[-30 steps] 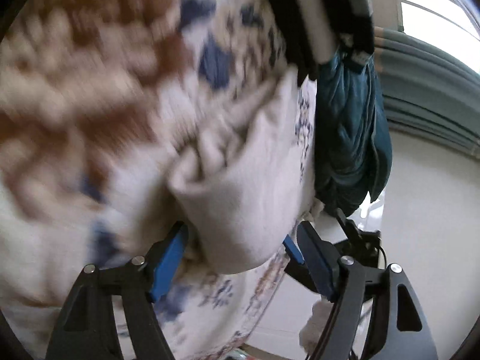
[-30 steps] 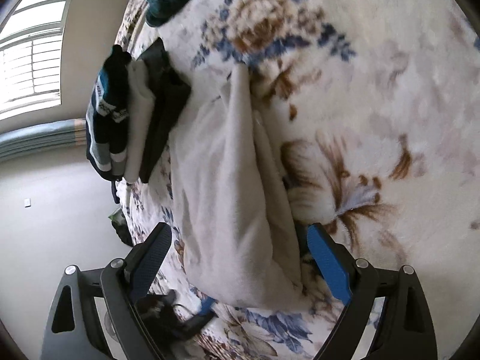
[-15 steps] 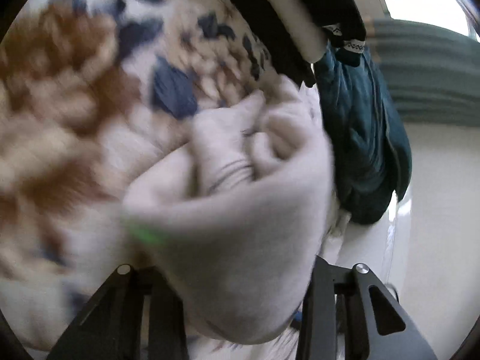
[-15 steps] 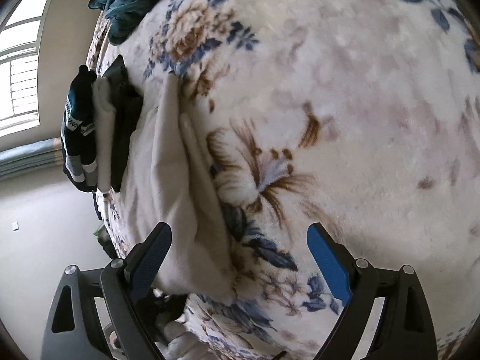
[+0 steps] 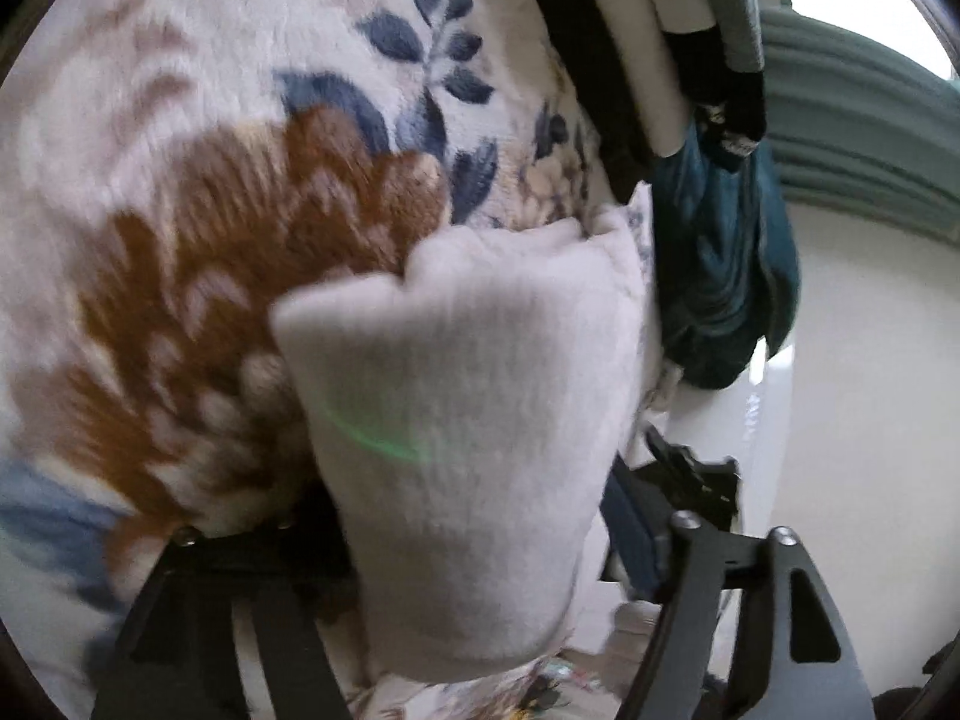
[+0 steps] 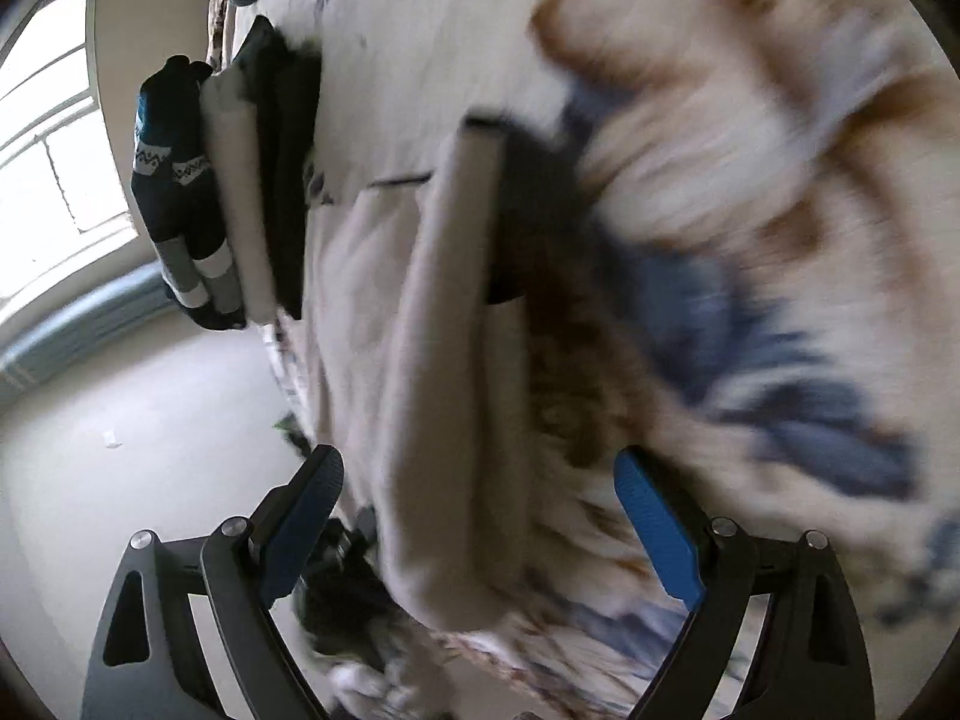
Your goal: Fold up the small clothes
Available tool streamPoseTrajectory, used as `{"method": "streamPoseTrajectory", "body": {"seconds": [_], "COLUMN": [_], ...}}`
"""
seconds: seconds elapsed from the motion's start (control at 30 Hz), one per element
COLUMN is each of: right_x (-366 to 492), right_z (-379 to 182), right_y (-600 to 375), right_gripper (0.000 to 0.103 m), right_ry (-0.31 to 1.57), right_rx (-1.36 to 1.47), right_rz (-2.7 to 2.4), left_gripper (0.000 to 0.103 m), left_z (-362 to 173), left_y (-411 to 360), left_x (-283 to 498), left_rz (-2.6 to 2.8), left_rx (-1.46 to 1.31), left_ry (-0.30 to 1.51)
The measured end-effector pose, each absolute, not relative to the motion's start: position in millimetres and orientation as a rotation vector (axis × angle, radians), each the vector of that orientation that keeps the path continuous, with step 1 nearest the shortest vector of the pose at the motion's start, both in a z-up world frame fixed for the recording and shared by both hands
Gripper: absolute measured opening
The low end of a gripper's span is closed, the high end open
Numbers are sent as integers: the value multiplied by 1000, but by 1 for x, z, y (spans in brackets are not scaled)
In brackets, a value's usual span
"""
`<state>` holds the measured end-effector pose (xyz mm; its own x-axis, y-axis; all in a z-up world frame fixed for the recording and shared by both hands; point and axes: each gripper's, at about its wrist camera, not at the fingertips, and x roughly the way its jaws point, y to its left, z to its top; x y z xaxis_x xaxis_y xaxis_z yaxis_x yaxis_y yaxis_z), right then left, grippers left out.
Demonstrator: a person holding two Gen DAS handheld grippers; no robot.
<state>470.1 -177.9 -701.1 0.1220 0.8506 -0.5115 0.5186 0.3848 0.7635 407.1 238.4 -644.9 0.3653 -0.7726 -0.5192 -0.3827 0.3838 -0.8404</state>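
Observation:
A cream garment (image 5: 468, 396) lies folded on the floral blanket (image 5: 240, 240), close in front of the left wrist camera. My left gripper (image 5: 462, 516) straddles its near end and its jaws are opening. The cloth hides the left finger, and the blue right pad (image 5: 624, 528) stands just off the cloth's edge. In the right wrist view the same cream garment (image 6: 456, 360) runs as a long fold along the bed's edge. My right gripper (image 6: 480, 522) is open low over its near end, with both blue pads clear of the cloth.
A stack of folded clothes (image 6: 240, 210) in black, white and dark stripes sits at the bed's edge (image 5: 630, 60). A teal garment (image 5: 720, 276) hangs beyond it. The pale floor (image 6: 120, 390) lies below the edge, with a dark object (image 5: 690, 474) on it.
The left gripper's jaws narrowed around the bunched cream garment, then spread again, and the garment now lies as a flatter fold. The right gripper has dropped towards the bed and over the garment.

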Motion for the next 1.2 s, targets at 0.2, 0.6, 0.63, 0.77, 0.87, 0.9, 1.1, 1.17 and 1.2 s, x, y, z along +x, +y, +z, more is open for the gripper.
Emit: {"method": "streamPoseTrajectory", "body": {"seconds": [0.2,0.6,0.63,0.77,0.87,0.9,1.1,1.17,1.2], "right_x": [485,484,483,491,508,515,599,639,657], "right_z": [-713,-647,-636,-589,-544,-530,-460,-451,-449], "right_y": [-160,-136,-137,-135,-135,-133,-111,-93,-86], "right_gripper": [94,15,15,15,15,15,15,15,15], "right_ry": [1491,1343,1324,1245,1167,1142,979,939,926], "right_rx": [1313,1168,1168,1150,1141,1141,1175,1181,1180], "right_rz": [359,304,307,315,320,323,338,332,334], "left_gripper": [69,33,33,33,33,33,33,33,34], "left_z": [-639,-570,-562,-517,-477,-464,-398,-388,-387], "left_y": [240,242,242,242,245,248,276,288,292], "left_x": [392,444,450,486,524,535,643,691,711], "left_rz": [-242,-304,-319,-386,-447,-470,-567,-564,-572], "left_rx": [-1221,-977,-971,-931,-916,-906,-840,-797,-780], "left_ry": [1097,1082,1077,1061,1051,1044,1030,1045,1049]}}
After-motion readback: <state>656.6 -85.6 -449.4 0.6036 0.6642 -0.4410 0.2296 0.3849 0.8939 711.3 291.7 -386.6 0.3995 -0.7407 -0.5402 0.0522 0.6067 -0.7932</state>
